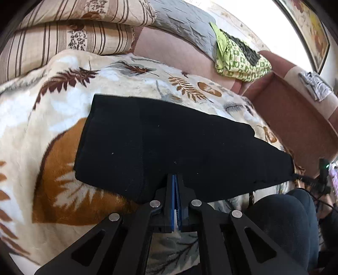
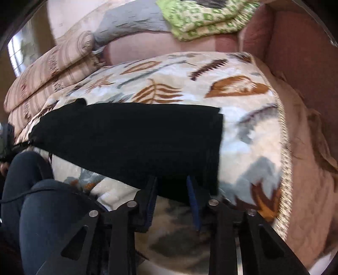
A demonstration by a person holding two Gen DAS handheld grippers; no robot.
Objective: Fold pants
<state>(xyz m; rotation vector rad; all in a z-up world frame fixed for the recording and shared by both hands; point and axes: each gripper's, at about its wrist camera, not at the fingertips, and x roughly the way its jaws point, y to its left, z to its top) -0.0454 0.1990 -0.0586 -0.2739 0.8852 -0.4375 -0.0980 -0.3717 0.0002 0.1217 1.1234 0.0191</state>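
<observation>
The black pants point(image 1: 169, 143) lie flat in a long folded strip on the leaf-patterned blanket point(image 1: 42, 131). My left gripper point(image 1: 175, 176) is shut at the near edge of the pants, its blue pads pressed together; whether cloth is pinched between them is hidden. In the right wrist view the pants point(image 2: 131, 139) stretch from the left to a squared end at the right. My right gripper point(image 2: 172, 179) is open, its fingers astride the near edge of the pants close to that end.
Striped pillows point(image 1: 63, 38) and a grey quilt point(image 1: 181, 19) lie behind the blanket. A green patterned cloth point(image 1: 238, 57) rests on the pink sofa back. The person's knee in dark trousers point(image 1: 291, 222) is at the near right. The blanket's fringed edge point(image 2: 285, 152) runs along the right.
</observation>
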